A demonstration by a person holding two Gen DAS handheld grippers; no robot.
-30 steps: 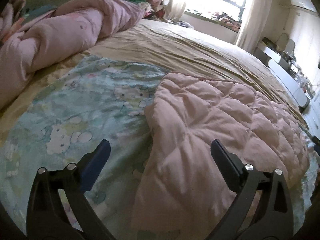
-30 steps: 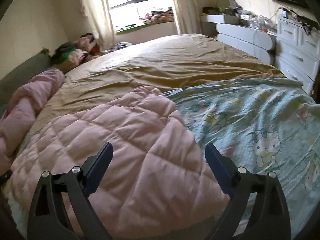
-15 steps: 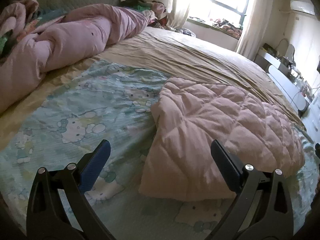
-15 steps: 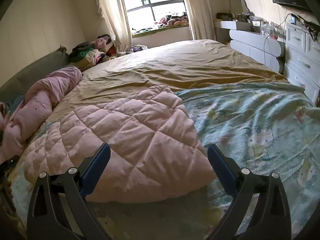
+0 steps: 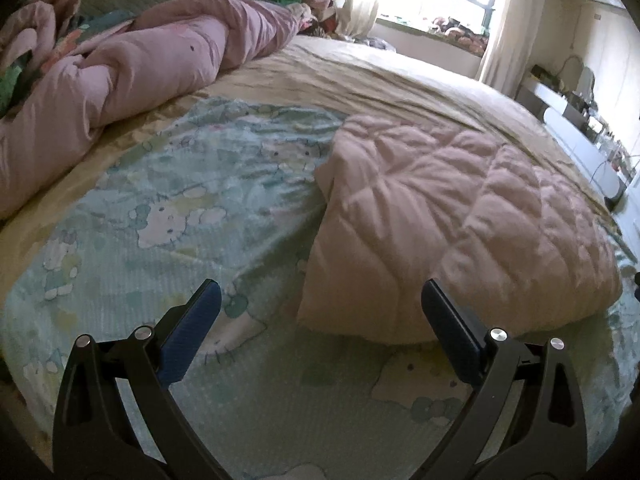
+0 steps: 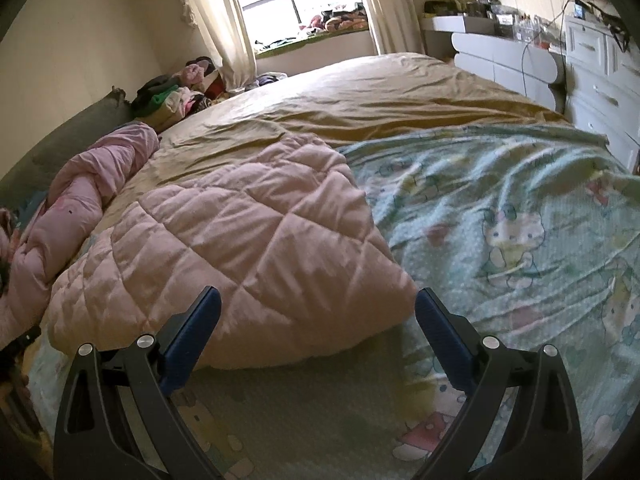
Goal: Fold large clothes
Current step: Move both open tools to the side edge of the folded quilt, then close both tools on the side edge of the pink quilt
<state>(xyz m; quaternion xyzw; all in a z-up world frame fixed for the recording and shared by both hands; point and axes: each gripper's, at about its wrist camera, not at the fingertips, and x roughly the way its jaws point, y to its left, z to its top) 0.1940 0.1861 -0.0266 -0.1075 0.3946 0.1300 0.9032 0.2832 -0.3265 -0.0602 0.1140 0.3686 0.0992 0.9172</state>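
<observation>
A pink quilted garment (image 5: 452, 216) lies folded into a flat pad on the cartoon-print green sheet (image 5: 192, 208) of the bed. In the right wrist view the same pink quilted garment (image 6: 248, 240) fills the centre, its near edge just ahead of the fingers. My left gripper (image 5: 320, 316) hangs open above the sheet, near the garment's near left corner, holding nothing. My right gripper (image 6: 316, 316) is open too, empty, a little short of the garment's near edge.
A rumpled pink duvet (image 5: 132, 68) lies along the headboard side. A tan bedspread (image 6: 360, 96) covers the far half of the bed. A pile of clothes (image 6: 176, 96) sits by the curtain. White drawers (image 6: 600, 80) and a low cabinet (image 6: 504, 56) stand right of the bed.
Both grippers have pulled back and away from the pink garment, which now lies further ahead with bare sheet showing under the fingers. The jaws stay open throughout.
</observation>
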